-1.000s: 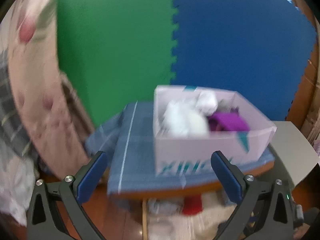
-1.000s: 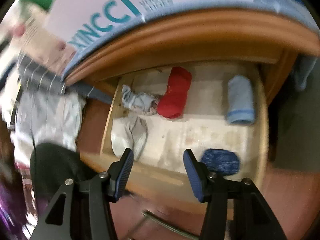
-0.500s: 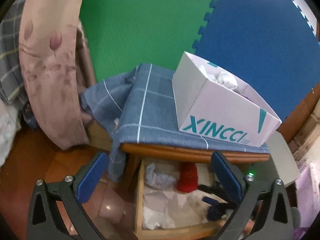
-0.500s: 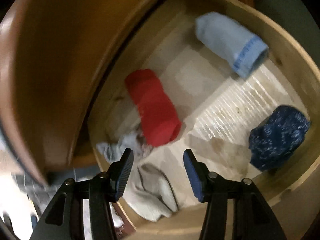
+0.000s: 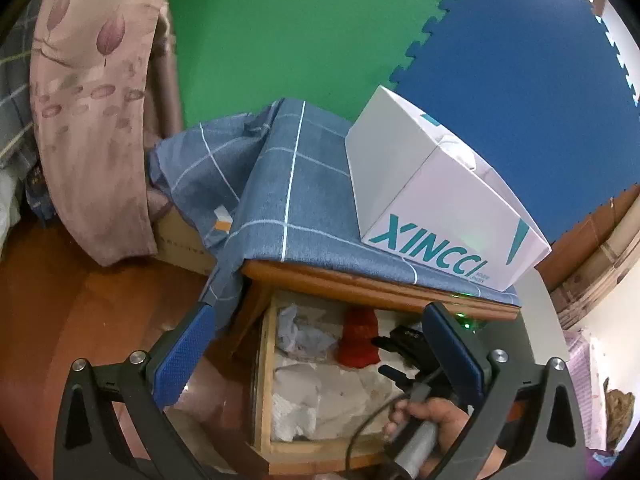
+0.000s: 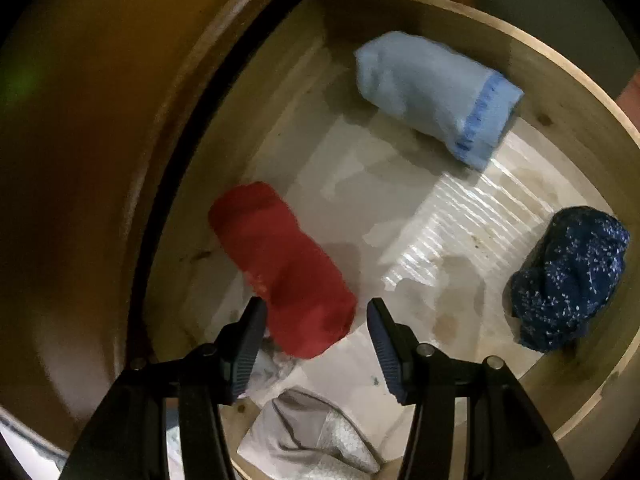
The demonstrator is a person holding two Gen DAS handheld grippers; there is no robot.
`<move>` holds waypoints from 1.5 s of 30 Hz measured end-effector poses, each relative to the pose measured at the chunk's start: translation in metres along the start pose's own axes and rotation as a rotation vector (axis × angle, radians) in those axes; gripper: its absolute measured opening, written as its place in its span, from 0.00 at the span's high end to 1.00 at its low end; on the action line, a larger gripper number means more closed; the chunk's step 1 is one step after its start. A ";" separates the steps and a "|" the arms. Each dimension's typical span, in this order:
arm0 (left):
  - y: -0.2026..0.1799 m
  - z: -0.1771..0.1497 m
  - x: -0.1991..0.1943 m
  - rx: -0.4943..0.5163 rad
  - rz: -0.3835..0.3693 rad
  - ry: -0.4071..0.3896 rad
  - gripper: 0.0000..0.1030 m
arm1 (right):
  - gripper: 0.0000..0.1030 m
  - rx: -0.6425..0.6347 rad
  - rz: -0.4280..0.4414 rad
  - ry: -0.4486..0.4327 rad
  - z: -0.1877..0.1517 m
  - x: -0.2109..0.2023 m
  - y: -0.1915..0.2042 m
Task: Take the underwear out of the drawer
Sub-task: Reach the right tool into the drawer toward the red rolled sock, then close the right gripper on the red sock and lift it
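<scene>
The wooden drawer point(image 5: 262, 364) stands pulled open under the table. A rolled red underwear point(image 6: 284, 268) lies inside; it also shows in the left wrist view point(image 5: 358, 340). My right gripper point(image 6: 316, 330) is open inside the drawer, its jaws on either side of the roll's near end, not closed on it. In the left wrist view the right gripper point(image 5: 394, 354) reaches in beside the red roll. A light blue roll point(image 6: 436, 96), a dark blue speckled bundle point(image 6: 568, 276) and a grey piece point(image 6: 308, 428) also lie in the drawer. My left gripper point(image 5: 316, 356) is open and empty above the drawer front.
A white XINCCI box point(image 5: 436, 208) stands on the blue checked cloth point(image 5: 280, 200) covering the tabletop. A pink floral pillow point(image 5: 88, 92) leans at left. Green and blue foam mats point(image 5: 320, 28) form the back wall. The drawer's rim point(image 6: 592, 92) curves round at right.
My right gripper has gone deeper into the drawer, so the red roll's near end now sits between its open jaws. The left gripper has moved closer to the drawer.
</scene>
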State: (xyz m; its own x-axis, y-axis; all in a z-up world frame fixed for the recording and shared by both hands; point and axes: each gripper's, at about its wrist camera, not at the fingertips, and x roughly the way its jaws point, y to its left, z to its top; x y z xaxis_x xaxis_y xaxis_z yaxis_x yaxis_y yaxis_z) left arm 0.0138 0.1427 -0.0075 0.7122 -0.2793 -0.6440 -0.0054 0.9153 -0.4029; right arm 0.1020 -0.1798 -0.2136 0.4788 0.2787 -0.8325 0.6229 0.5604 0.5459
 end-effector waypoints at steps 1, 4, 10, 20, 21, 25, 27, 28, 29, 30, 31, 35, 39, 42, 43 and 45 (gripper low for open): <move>0.002 0.000 0.001 -0.010 -0.011 0.010 0.00 | 0.48 0.006 -0.008 -0.001 0.001 0.003 0.000; 0.004 0.000 0.004 -0.020 -0.016 0.029 0.00 | 0.48 0.003 -0.013 0.019 0.005 0.019 0.003; 0.005 -0.001 0.008 -0.028 -0.034 0.054 0.00 | 0.34 0.032 0.004 0.049 0.001 0.041 0.010; 0.009 -0.002 0.013 -0.038 -0.029 0.062 0.00 | 0.64 0.007 0.041 0.195 0.006 0.069 -0.002; 0.009 -0.002 0.014 -0.040 -0.026 0.065 0.00 | 0.65 -0.008 0.039 0.225 0.008 0.071 -0.002; 0.006 -0.003 0.014 -0.023 -0.008 0.062 0.00 | 0.66 -0.042 0.070 0.262 0.010 0.065 -0.005; 0.003 -0.005 0.016 -0.004 0.007 0.067 0.00 | 0.66 -0.052 0.086 0.277 0.009 0.063 -0.008; 0.002 -0.005 0.018 0.005 0.010 0.074 0.00 | 0.66 -0.061 0.102 0.286 0.009 0.061 -0.010; 0.000 -0.005 0.019 0.012 0.013 0.081 0.00 | 0.66 -0.074 0.107 0.289 0.009 0.060 -0.011; -0.001 -0.006 0.020 0.019 0.018 0.085 0.00 | 0.66 -0.081 0.109 0.291 0.009 0.058 -0.015; -0.003 -0.007 0.021 0.028 0.026 0.086 0.00 | 0.66 -0.073 0.119 0.297 0.007 0.057 -0.019; -0.011 -0.009 0.023 0.066 0.045 0.084 0.00 | 0.66 -0.046 0.172 0.321 0.005 0.047 -0.038; -0.017 -0.010 0.023 0.097 0.051 0.073 0.00 | 0.66 -0.059 0.238 0.343 0.001 0.028 -0.048; -0.023 -0.011 0.025 0.127 0.061 0.077 0.00 | 0.66 -0.065 0.290 0.355 -0.006 0.008 -0.039; -0.025 -0.011 0.025 0.132 0.062 0.079 0.00 | 0.66 -0.069 0.309 0.356 -0.005 0.001 -0.038; -0.029 -0.013 0.026 0.149 0.077 0.076 0.00 | 0.66 -0.080 0.342 0.358 -0.007 -0.013 -0.040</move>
State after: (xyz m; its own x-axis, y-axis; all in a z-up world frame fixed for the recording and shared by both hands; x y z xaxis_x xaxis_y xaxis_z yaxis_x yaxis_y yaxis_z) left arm 0.0233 0.1058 -0.0206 0.6588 -0.2222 -0.7188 0.0501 0.9662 -0.2527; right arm 0.0670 -0.2004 -0.2251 0.3960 0.6993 -0.5951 0.4113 0.4444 0.7958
